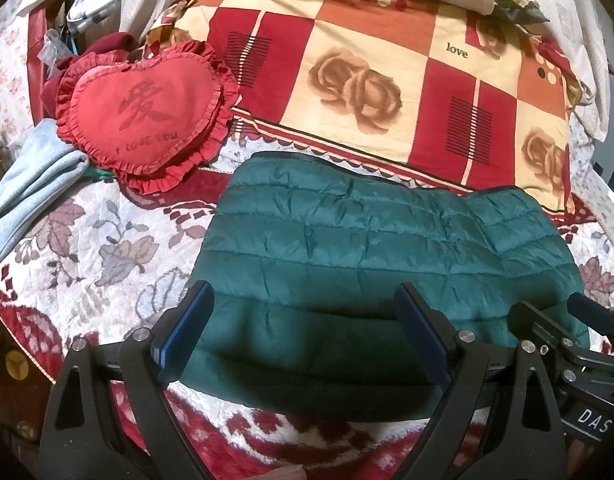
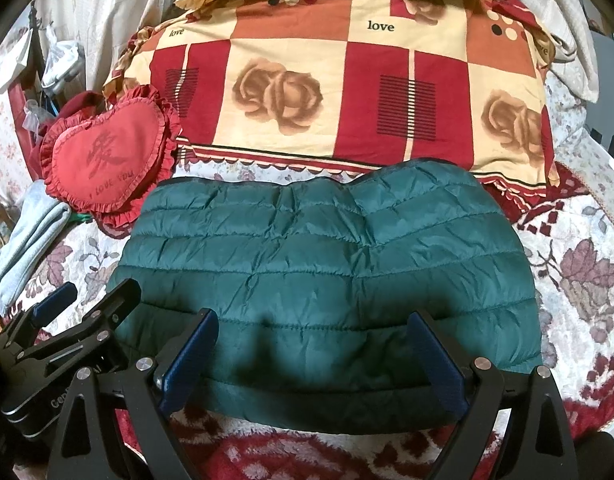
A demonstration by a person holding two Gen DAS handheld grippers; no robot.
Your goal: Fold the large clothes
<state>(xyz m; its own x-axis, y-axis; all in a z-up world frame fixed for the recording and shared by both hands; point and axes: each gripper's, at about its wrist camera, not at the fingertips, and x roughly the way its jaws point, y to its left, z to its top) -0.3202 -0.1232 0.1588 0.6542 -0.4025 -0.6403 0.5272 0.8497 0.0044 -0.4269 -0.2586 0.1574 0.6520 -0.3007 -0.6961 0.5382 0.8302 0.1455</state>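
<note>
A flowered blanket (image 2: 587,280) is covering the bed, with a big checked pillow (image 2: 347,92) lying toward its far edge, a red heart cushion (image 2: 107,164) at the far left, and the green quilted jacket (image 2: 327,264) lying folded in the middle, its far edge touching the pillow. The left tongs (image 1: 303,336) and the right tongs (image 2: 313,356) are both hovering wide open over the jacket's near edge, gripping nothing. The puffy, slippery layers are likely springing apart, so a shallow pinch risks lifting only the top layer and undoing the fold.
</note>
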